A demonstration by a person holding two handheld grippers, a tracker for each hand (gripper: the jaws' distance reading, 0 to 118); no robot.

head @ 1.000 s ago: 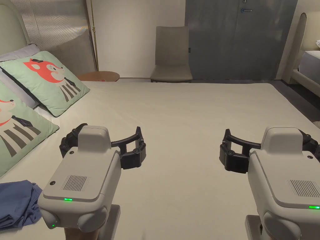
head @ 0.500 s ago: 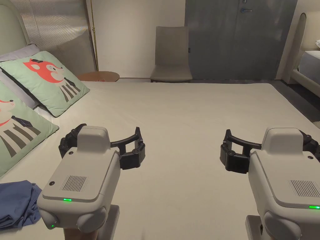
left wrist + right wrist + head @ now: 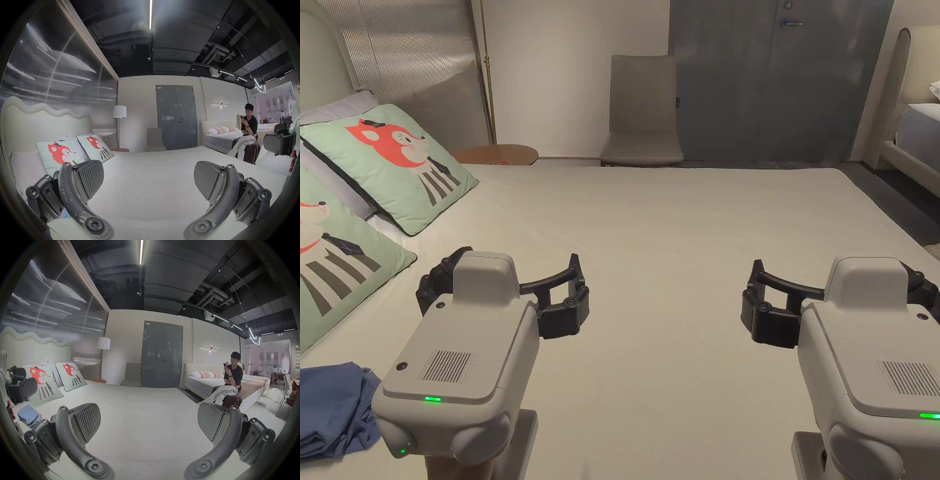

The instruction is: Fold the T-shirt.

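Folding not begun, by our reading: the T-shirt (image 3: 331, 406) lies as a crumpled blue heap at the near left corner of the bed (image 3: 675, 237), just below the lower of two fox-print pillows (image 3: 400, 162), and nothing about it looks laid flat or squared. We hold the left gripper (image 3: 148, 180) over the sheet with its jaws spread wide and nothing between them; the right gripper (image 3: 150, 422) is likewise spread and empty. In the right gripper view the shirt (image 3: 28, 416) sits just beside the left tool's body, well apart from our right one. All steps remain: pick up, spread out, fold sleeves and body. Open room is generous, a broad bare sheet ahead and between the tools. Edges to mind: the pillows crowd the left, the right edge of the bed drops off near our right tool, and the far edge ends before a chair (image 3: 642, 112). A person (image 3: 230, 382) sits on another bed, well clear.
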